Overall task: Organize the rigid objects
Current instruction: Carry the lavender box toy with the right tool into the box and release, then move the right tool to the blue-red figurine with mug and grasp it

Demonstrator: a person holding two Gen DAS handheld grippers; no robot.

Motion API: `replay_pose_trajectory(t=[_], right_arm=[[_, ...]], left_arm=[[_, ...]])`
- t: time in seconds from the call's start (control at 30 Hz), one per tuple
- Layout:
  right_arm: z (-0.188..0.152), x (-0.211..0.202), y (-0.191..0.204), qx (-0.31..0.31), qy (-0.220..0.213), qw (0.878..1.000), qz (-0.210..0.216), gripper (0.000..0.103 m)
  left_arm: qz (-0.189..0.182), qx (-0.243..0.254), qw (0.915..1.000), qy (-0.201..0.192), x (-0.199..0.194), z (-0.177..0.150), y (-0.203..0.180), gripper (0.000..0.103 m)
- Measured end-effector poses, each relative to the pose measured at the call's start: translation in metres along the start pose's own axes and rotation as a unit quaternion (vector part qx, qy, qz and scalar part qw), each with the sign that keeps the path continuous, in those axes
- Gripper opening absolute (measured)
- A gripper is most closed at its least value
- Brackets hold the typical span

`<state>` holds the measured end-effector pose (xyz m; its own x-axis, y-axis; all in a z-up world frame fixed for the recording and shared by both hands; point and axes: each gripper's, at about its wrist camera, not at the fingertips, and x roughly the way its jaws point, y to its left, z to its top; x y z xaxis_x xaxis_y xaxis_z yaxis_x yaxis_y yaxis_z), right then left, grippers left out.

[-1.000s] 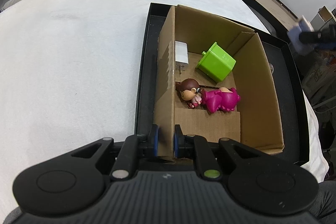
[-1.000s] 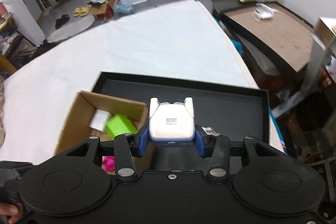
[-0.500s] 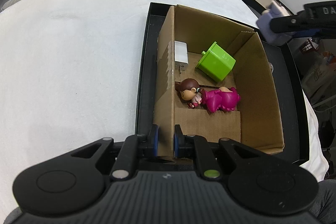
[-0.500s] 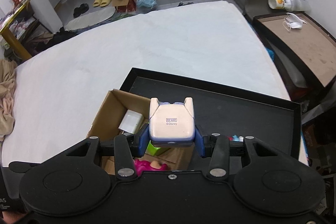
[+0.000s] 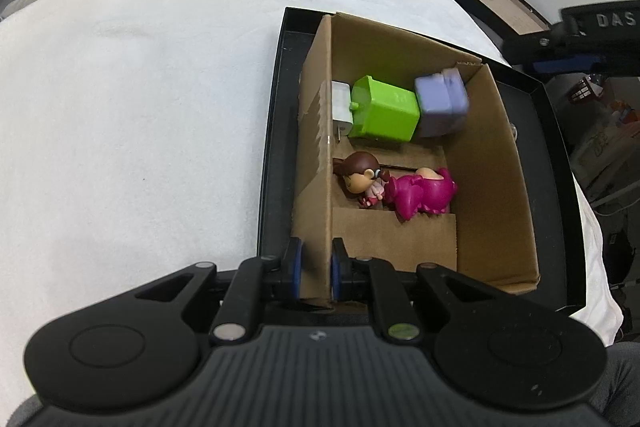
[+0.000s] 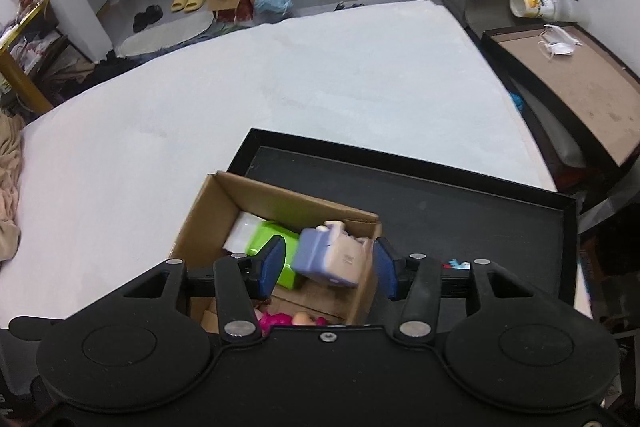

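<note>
A white cloth-covered surface (image 5: 132,99) carries a shallow black tray (image 6: 460,211), and in the tray stands the open cardboard box (image 5: 496,163), the landmark for what follows. The left gripper (image 5: 312,269) is clamped on the box's near-left wall and steadies it. The right gripper (image 6: 329,269) sits above the box's far end; its jaws have just been opening and now stand apart, pads clear of the lilac-and-cream toy (image 5: 440,103). The toy, blurred and tilted, lies in the box's far corner against the green block (image 5: 382,115), apparently just released. A white adapter (image 5: 340,103) lies at the box's left wall; a brown-haired figurine (image 5: 358,177) and a magenta figure (image 5: 420,193) lie mid-box. To finish the step well, keep the box pinned until the toy settles, then lift the open jaws straight up, clear of the wall.
</note>
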<state>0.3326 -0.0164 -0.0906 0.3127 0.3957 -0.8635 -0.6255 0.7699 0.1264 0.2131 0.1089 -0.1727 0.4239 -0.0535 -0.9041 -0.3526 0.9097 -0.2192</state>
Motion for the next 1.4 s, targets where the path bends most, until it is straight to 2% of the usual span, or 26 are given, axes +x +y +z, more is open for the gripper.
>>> replay_pose_trajectory(t=[0.67,0.73,0.8,0.87,1.4], right_arm=[[-0.026,-0.008,-0.061,0.050,0.002,0.998,-0.028,0.059],[-0.028,-0.006,-0.066,0.053,0.004,0.998,-0.028,0.063],[-0.029,-0.003,-0.071,0.058,0.006,0.998,-0.032,0.073],[-0.030,0.000,-0.076,0.064,0.007,0.997,-0.032,0.078],[-0.029,0.050,-0.102,0.067,0.052,0.996,-0.041,0.081]], left_arm=[[0.003,0.002,1.0000,-0.003,-0.001,-0.001,0.000,0.013],[0.004,0.002,1.0000,-0.003,-0.001,-0.001,0.000,0.013],[0.005,0.003,1.0000,-0.003,-0.001,-0.001,-0.001,0.013],[0.007,0.003,1.0000,-0.003,-0.001,-0.001,-0.001,0.013],[0.009,0.001,0.9999,-0.004,0.000,-0.001,-0.003,0.013]])
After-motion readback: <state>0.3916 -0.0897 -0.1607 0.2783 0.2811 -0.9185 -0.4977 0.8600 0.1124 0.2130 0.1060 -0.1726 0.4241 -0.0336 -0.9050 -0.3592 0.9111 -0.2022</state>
